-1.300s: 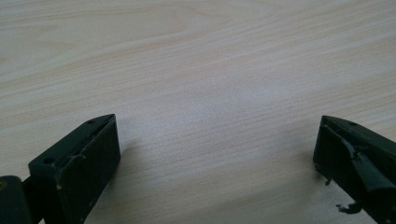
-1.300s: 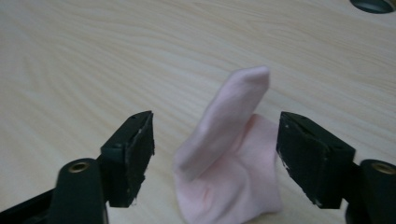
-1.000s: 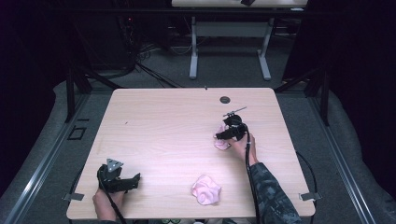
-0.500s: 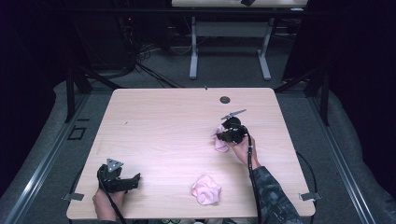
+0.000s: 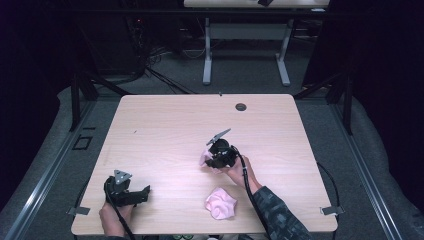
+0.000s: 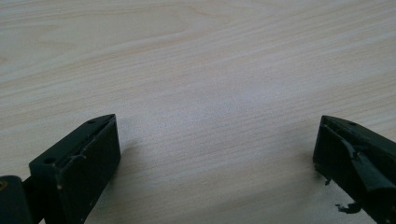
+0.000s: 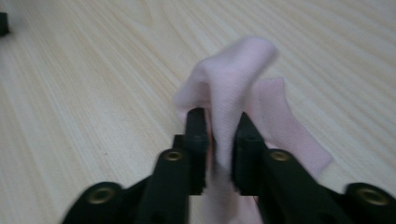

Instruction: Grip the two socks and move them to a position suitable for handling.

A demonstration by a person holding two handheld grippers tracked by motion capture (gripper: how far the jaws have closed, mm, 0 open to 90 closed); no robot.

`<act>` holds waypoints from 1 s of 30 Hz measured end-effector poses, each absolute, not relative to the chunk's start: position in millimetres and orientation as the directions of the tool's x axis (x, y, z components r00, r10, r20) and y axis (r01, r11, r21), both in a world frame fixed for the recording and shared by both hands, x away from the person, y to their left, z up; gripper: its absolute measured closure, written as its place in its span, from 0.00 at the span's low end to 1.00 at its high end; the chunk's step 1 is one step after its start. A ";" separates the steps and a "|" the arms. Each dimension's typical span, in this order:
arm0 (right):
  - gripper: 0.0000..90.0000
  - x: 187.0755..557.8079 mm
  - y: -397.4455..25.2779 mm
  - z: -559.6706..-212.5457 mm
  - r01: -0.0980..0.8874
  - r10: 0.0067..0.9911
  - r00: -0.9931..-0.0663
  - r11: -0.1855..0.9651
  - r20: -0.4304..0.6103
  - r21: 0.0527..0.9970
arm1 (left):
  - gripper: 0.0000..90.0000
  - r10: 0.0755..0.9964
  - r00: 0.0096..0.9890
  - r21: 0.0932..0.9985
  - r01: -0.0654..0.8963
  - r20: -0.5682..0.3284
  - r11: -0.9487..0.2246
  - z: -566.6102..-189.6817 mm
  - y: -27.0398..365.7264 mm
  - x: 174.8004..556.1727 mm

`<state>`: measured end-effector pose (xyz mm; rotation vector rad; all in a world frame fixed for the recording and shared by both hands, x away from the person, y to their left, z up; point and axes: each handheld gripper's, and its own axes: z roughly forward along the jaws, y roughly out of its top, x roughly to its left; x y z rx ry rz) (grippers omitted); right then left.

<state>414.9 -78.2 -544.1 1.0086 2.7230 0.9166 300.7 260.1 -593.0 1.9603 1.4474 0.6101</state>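
Note:
My right gripper is shut on a pale pink cloth, which bunches up between the jaws and hangs just over the wooden table near its middle. From the high view that cloth shows as a small pink fold to the left of the gripper. A second crumpled pink cloth lies near the table's front edge, close to the right forearm. My left gripper rests at the front left of the table, jaws wide apart with bare wood between them.
A round cable hole sits near the table's far edge. Beyond the table stands another desk frame on grey carpet, with dark cables on the floor. A dark object shows at the top left corner of the right gripper view.
My right gripper has carried the pink cloth from the right side of the table leftward and nearer, to about the middle. The left gripper has stayed put.

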 end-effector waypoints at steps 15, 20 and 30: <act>0.29 358.9 -151.7 -513.9 0.571 0.684 -0.721 0.498 0.108 0.652 | 0.00 0.956 0.292 0.716 0.662 0.029 -0.223 -591.8 257.0 297.1; 0.23 321.3 -170.9 -517.1 0.586 0.700 -0.704 0.477 0.120 0.655 | 0.00 0.946 0.323 0.735 0.643 -0.005 -0.215 -580.9 242.7 285.2; 0.27 271.2 -164.9 -536.8 0.584 0.685 -0.716 0.483 0.134 0.652 | 0.01 0.850 0.514 0.748 0.609 -0.119 -0.263 -568.6 183.7 269.8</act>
